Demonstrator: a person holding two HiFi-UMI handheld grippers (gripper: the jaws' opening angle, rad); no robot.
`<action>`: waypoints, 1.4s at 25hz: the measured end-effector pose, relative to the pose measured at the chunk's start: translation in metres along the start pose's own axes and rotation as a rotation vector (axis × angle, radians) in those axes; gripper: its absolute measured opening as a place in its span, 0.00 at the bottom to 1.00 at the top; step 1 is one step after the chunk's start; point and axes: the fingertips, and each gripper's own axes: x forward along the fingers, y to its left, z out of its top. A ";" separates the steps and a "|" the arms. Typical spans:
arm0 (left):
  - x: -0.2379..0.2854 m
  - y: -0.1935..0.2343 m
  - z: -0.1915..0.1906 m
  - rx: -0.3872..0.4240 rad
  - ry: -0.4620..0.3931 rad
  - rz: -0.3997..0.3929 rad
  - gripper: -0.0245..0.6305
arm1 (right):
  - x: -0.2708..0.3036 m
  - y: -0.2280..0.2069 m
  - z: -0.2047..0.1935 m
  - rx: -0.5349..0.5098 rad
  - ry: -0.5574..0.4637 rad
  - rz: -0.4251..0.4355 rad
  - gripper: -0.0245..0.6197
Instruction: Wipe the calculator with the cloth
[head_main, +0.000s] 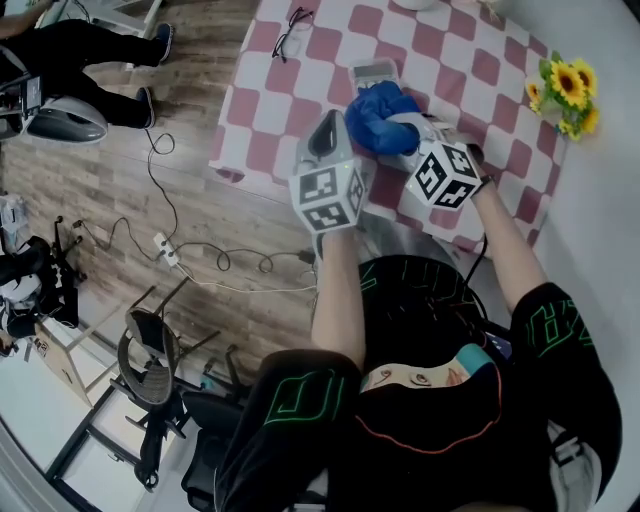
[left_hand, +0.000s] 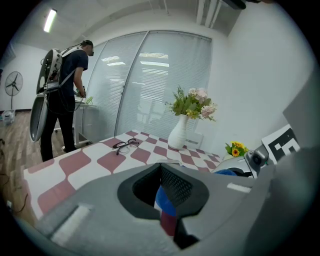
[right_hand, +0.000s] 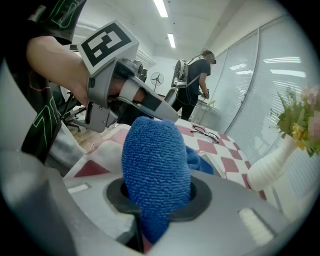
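Cloth (right_hand: 156, 170) clamped in right tongs (right_hand: 150, 220); head view shows calculator (head_main: 374, 72) beneath.

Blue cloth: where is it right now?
Head view, middle of the checked table: the blue cloth is clamped in the right claw, bunched at the near end of the calculator, just right of the left claw.

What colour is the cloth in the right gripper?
Blue. The cloth shows best in the right gripper view.
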 end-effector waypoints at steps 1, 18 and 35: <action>0.000 0.000 0.001 0.001 -0.002 0.001 0.05 | -0.001 0.003 0.000 0.002 -0.003 0.012 0.20; -0.017 0.022 0.019 0.012 -0.025 -0.017 0.05 | -0.011 0.002 0.037 0.401 -0.234 0.109 0.19; -0.040 0.064 0.161 0.153 -0.295 -0.048 0.05 | -0.080 -0.165 0.091 0.940 -0.494 -0.616 0.19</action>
